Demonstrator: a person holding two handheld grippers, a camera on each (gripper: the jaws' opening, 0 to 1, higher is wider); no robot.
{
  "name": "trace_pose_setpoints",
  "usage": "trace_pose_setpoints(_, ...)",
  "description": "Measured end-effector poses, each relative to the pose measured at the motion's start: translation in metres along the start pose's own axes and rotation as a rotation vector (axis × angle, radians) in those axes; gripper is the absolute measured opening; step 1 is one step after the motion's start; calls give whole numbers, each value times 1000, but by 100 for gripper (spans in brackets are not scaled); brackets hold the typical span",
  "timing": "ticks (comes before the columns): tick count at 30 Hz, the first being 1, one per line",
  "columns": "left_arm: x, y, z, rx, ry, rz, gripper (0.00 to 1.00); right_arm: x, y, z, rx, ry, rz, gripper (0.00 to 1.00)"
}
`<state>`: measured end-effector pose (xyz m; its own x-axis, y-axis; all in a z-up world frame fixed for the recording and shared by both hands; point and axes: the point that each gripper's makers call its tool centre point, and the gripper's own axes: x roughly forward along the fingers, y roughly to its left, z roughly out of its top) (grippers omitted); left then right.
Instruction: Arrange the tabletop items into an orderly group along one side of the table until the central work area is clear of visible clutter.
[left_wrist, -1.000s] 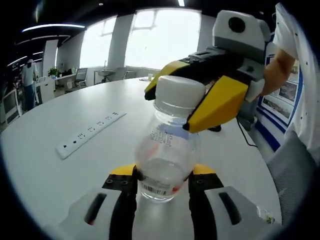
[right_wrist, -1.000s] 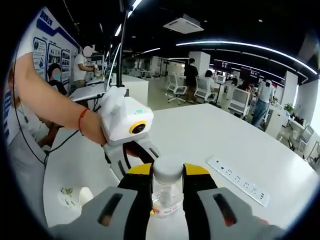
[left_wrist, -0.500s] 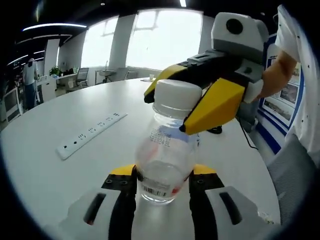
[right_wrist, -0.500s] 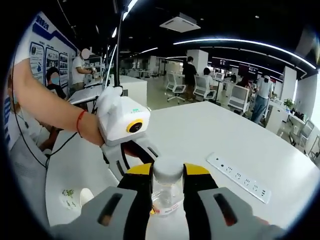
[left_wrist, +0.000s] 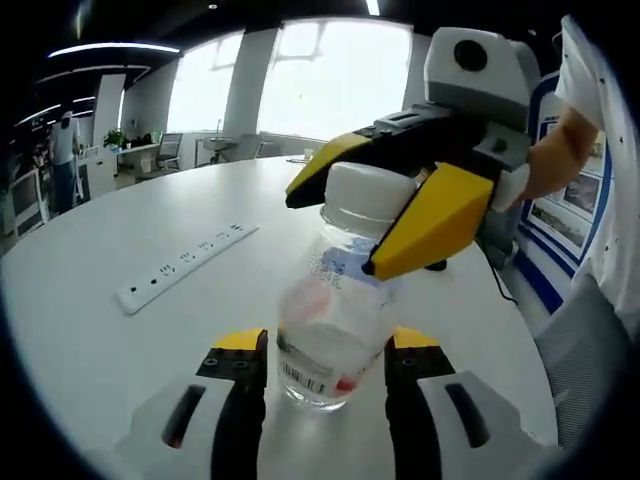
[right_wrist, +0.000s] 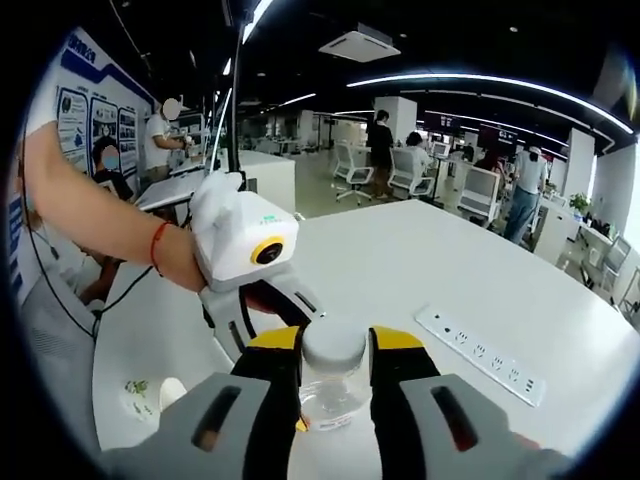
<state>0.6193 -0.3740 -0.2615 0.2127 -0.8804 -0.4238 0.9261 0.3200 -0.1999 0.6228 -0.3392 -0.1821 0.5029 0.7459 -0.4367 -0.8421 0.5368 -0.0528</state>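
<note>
A clear plastic bottle (left_wrist: 335, 320) with a white cap (left_wrist: 372, 195) stands on the white round table (left_wrist: 90, 340), leaning to the right. My left gripper (left_wrist: 325, 352) has its jaws on either side of the bottle's base, slightly apart from it, so it is open. My right gripper (left_wrist: 335, 232) comes in from the upper right with its yellow jaws shut on the cap. In the right gripper view the cap (right_wrist: 335, 345) sits between my right gripper's jaws (right_wrist: 335, 350). The left gripper (right_wrist: 270, 315) is behind the bottle, held by a hand with a red wrist cord.
A white power strip (left_wrist: 185, 262) (right_wrist: 480, 355) lies on the table beyond the bottle. A small crumpled wrapper (right_wrist: 150, 393) lies near the table edge, and a black cable (left_wrist: 495, 280) runs off the table. Office desks, chairs and people stand far behind.
The bottle has tipped to the right as my right gripper shifted the cap that way. My left gripper's jaws have widened a little around the base.
</note>
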Motion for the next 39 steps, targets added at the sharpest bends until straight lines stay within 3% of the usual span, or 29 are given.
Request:
trace_pose_setpoints(25,-4,-7,1,20,16,-19,54,-6,-3,9,-1,-26,8,33)
trace_pose_setpoints(39,-17,-9,7,-28,11,-3,59,-16,-10,15,28,-46,2,36)
